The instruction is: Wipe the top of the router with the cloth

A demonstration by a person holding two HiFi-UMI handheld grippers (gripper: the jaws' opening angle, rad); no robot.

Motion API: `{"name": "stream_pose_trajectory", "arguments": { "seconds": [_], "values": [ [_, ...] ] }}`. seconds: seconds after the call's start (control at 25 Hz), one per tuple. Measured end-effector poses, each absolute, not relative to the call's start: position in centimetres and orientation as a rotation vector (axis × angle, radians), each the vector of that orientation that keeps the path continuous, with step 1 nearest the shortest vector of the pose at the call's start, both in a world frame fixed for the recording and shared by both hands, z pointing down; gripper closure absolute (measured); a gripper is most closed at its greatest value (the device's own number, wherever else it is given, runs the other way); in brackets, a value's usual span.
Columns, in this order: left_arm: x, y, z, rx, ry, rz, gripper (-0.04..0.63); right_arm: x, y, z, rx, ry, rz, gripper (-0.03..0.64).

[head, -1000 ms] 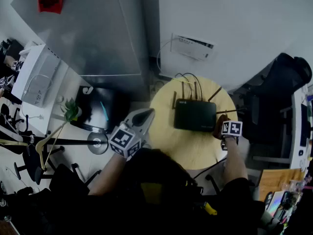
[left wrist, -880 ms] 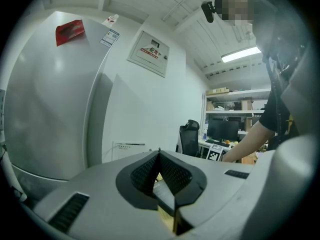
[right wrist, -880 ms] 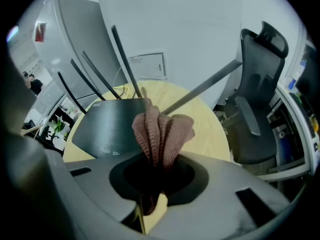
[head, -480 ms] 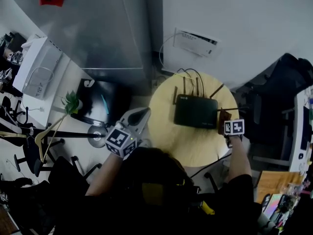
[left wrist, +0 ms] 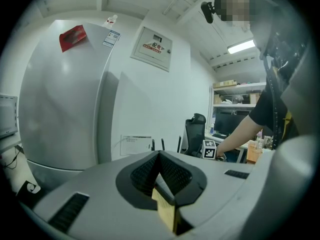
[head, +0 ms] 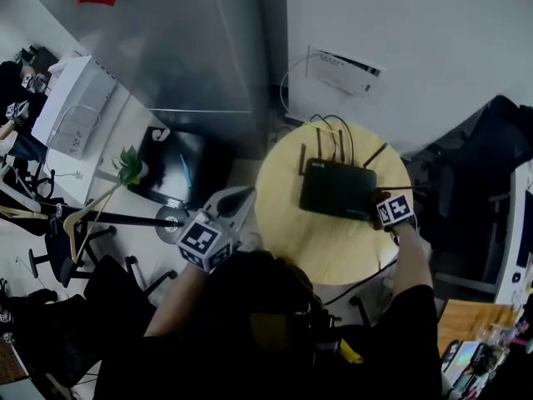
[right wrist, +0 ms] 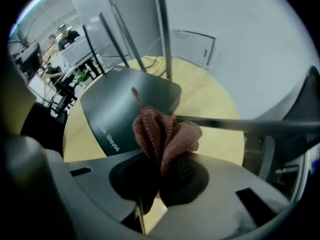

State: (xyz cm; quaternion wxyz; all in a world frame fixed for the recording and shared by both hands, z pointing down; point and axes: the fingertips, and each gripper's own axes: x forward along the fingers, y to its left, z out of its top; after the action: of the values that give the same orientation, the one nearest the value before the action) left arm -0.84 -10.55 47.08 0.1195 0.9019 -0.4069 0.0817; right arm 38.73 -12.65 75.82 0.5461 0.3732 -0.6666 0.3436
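A black router (head: 336, 188) with several antennas sits on a round wooden table (head: 321, 252). My right gripper (head: 380, 214) is at the router's right front corner. In the right gripper view this gripper (right wrist: 159, 171) is shut on a bunched brown cloth (right wrist: 162, 134), which hangs just over the router's (right wrist: 122, 109) near edge. One antenna (right wrist: 240, 125) crosses right behind the cloth. My left gripper (head: 242, 197) hovers off the table's left side, jaws shut and empty. In its own view the left gripper (left wrist: 160, 156) faces the wall.
A grey fridge (head: 166, 48) stands behind and left of the table. A white wall box (head: 345, 70) and cables (head: 330, 128) are behind the router. A black office chair (head: 479, 165) is at the right. A small plant (head: 127, 170) and a black case (head: 171, 173) are left.
My right gripper with the cloth has shifted slightly up and in toward the router's right front corner. The left gripper has barely moved. The head view drifted a little.
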Motion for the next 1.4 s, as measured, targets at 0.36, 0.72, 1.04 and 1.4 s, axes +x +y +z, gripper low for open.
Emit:
{"name": "stream_pose_trajectory", "arguments": {
  "seconds": [0.36,0.72,1.04,1.4],
  "values": [
    [-0.3,-9.1,48.0,2.639,-1.158,0.249,0.597,36.7,-9.5,76.1,0.709,-1.658,0.635,0.555],
    [0.4,-9.2,47.8,2.663,-1.091,0.234,0.597,36.8,-7.2,76.9,0.852,-1.651,0.691,0.555],
    [1.3,-9.4,47.7,2.701,-1.004,0.22,0.597,35.6,-5.1,76.7,0.963,-1.624,0.857,0.555],
    [0.2,-10.2,47.5,2.72,-0.974,0.18,0.597,33.9,-4.2,76.7,1.114,-1.55,1.023,0.555]
  ]
}}
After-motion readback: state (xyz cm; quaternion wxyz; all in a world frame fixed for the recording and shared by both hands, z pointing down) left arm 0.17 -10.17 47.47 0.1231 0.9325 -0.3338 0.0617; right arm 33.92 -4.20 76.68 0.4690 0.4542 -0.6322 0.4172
